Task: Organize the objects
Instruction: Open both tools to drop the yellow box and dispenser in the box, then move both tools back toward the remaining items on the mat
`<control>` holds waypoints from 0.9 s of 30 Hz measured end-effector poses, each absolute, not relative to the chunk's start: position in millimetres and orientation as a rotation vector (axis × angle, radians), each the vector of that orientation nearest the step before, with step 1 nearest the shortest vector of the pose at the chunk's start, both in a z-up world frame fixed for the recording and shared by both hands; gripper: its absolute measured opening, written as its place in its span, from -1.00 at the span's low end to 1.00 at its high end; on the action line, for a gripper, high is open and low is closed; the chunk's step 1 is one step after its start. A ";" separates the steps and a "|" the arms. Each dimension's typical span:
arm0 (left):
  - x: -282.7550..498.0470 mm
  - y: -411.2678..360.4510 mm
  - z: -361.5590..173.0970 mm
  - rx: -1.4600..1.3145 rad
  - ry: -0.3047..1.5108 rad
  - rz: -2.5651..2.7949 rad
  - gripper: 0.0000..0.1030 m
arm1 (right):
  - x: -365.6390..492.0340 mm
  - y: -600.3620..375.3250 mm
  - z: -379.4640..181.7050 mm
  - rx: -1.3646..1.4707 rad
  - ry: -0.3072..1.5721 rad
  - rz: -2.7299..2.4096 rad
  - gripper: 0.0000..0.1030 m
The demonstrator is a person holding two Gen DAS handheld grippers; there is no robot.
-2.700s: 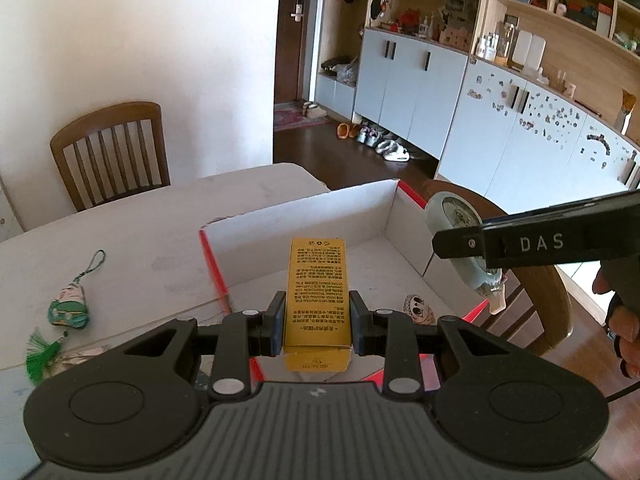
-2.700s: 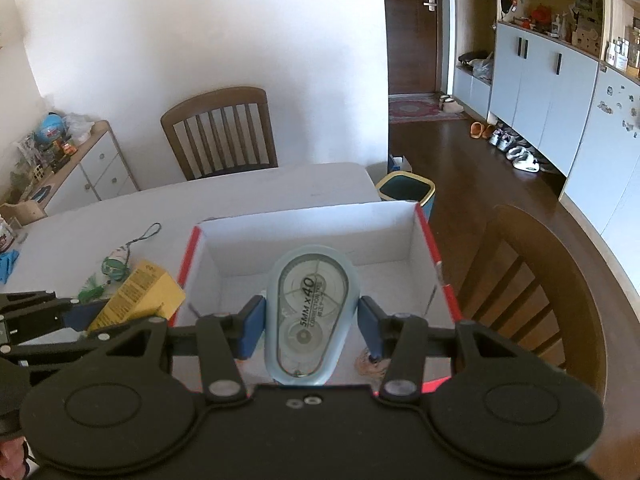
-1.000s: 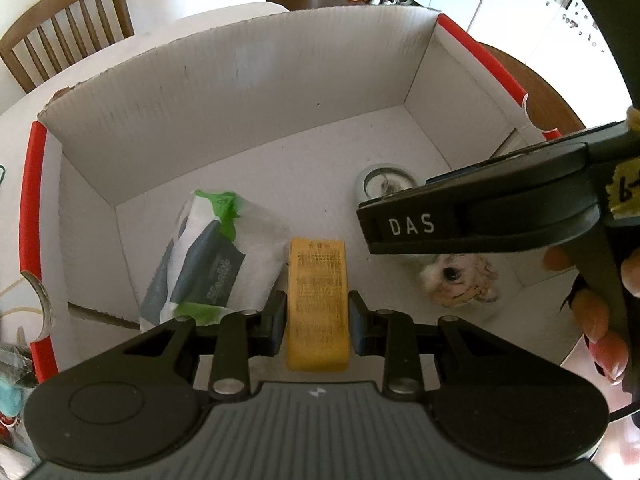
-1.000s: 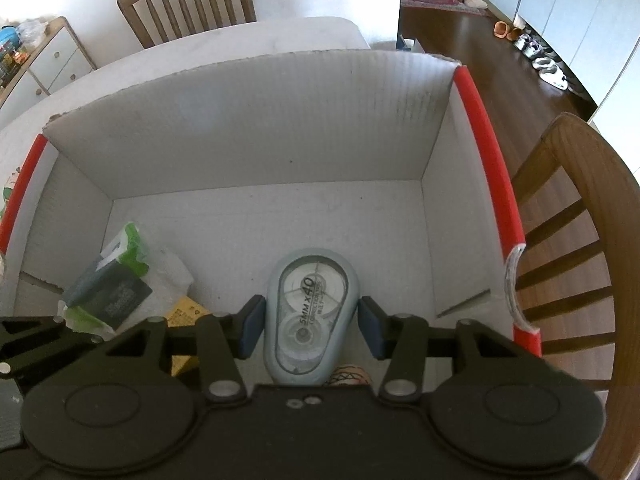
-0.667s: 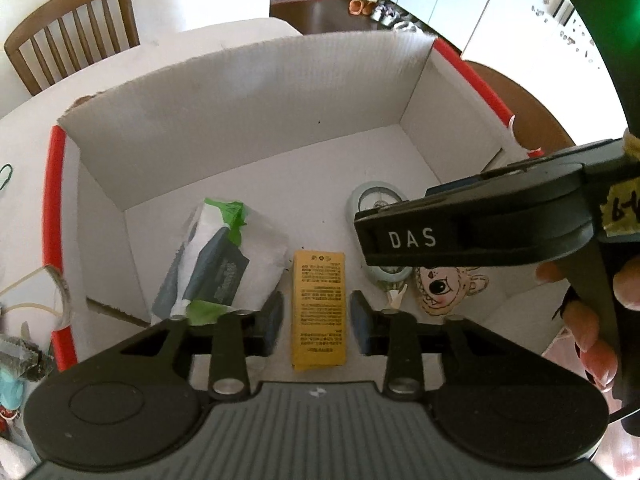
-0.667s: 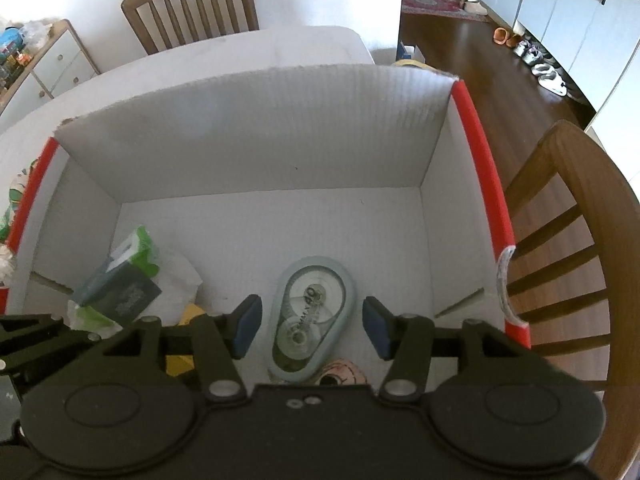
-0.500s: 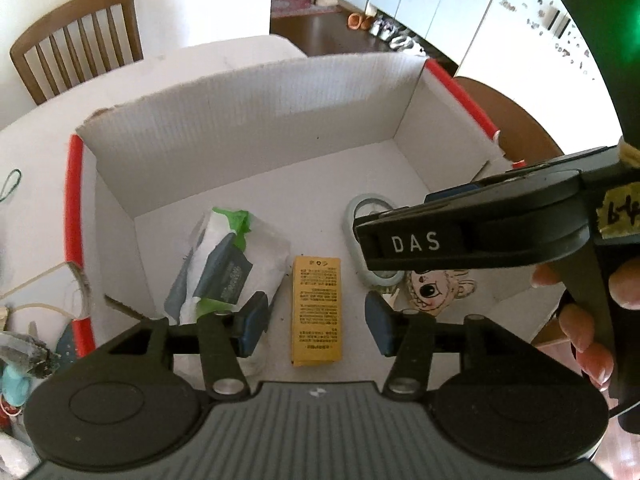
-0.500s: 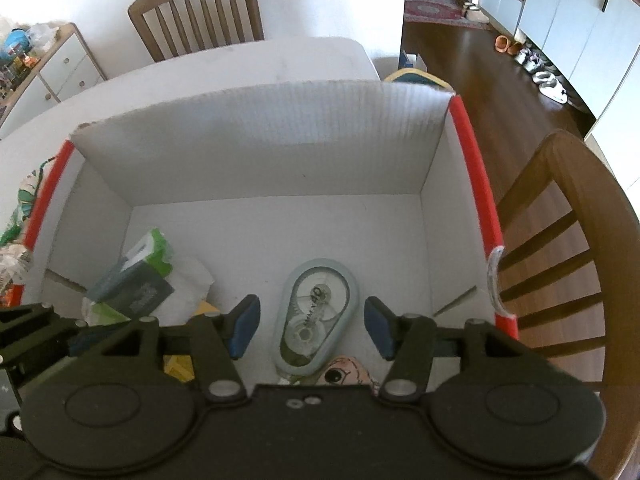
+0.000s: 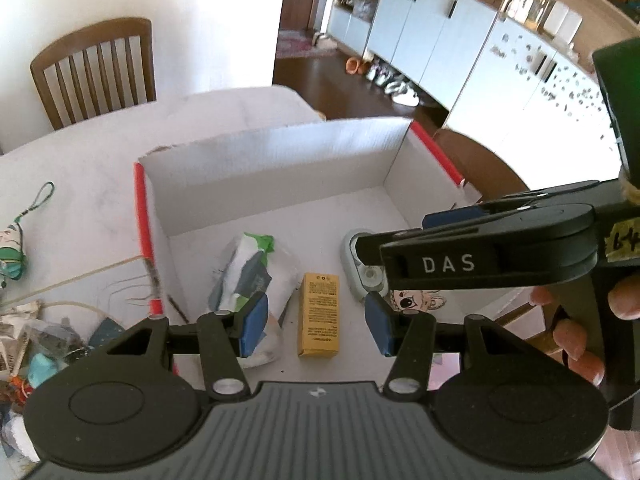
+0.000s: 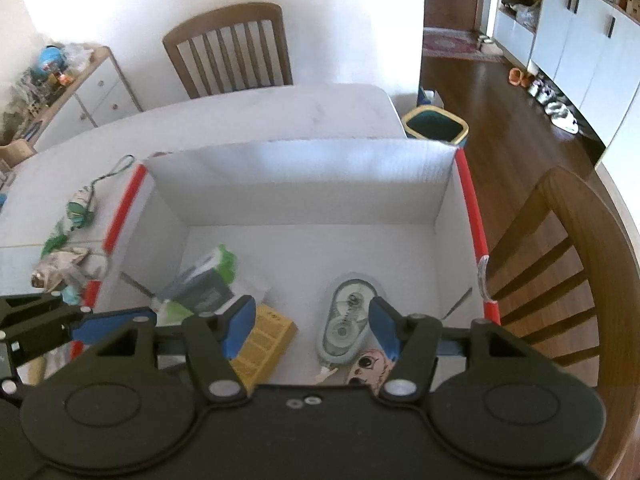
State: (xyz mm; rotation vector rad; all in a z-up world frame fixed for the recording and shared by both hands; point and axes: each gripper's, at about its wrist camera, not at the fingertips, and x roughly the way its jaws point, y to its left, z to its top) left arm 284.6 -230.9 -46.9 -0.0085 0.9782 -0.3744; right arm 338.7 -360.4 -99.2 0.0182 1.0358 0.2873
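A white cardboard box with red edges (image 9: 280, 156) (image 10: 304, 168) stands on the table. On its floor lie a yellow carton (image 9: 319, 314) (image 10: 264, 344), a grey-blue correction tape dispenser (image 9: 360, 268) (image 10: 347, 322), a green and white wipes packet (image 9: 250, 268) (image 10: 200, 288) and a cartoon face sticker (image 9: 416, 300) (image 10: 368, 364). My left gripper (image 9: 316, 324) is open and empty above the yellow carton. My right gripper (image 10: 312, 322) is open and empty above the tape dispenser; it also shows in the left wrist view (image 9: 480, 256).
A green tasselled charm (image 9: 10, 240) (image 10: 80, 208) and a heap of small clutter (image 9: 32, 344) (image 10: 60, 268) lie on the white table left of the box. Wooden chairs stand at the far side (image 10: 228, 48) and at the right (image 10: 568, 264). A bin (image 10: 434, 124) stands on the floor.
Both grippers opened, releasing the yellow carton and the tape dispenser onto the box floor, then rose and drew back from the box.
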 end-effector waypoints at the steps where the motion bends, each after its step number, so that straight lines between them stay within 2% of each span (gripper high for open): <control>1: 281.7 -227.5 -42.8 -0.011 0.970 -0.374 0.02 | 335.7 -359.2 -95.0 0.017 1.027 0.290 0.20; 19: 238.2 -137.0 -4.4 -0.061 0.818 -0.344 0.02 | 292.2 -314.0 -42.8 0.066 0.914 0.335 0.33; 21: 233.8 -126.2 0.2 -0.055 0.801 -0.330 0.15 | 286.5 -307.7 -39.0 0.076 0.903 0.342 0.35; 27: 223.2 -91.5 8.3 -0.057 0.769 -0.300 0.24 | 265.6 -281.4 -29.9 0.100 0.859 0.355 0.51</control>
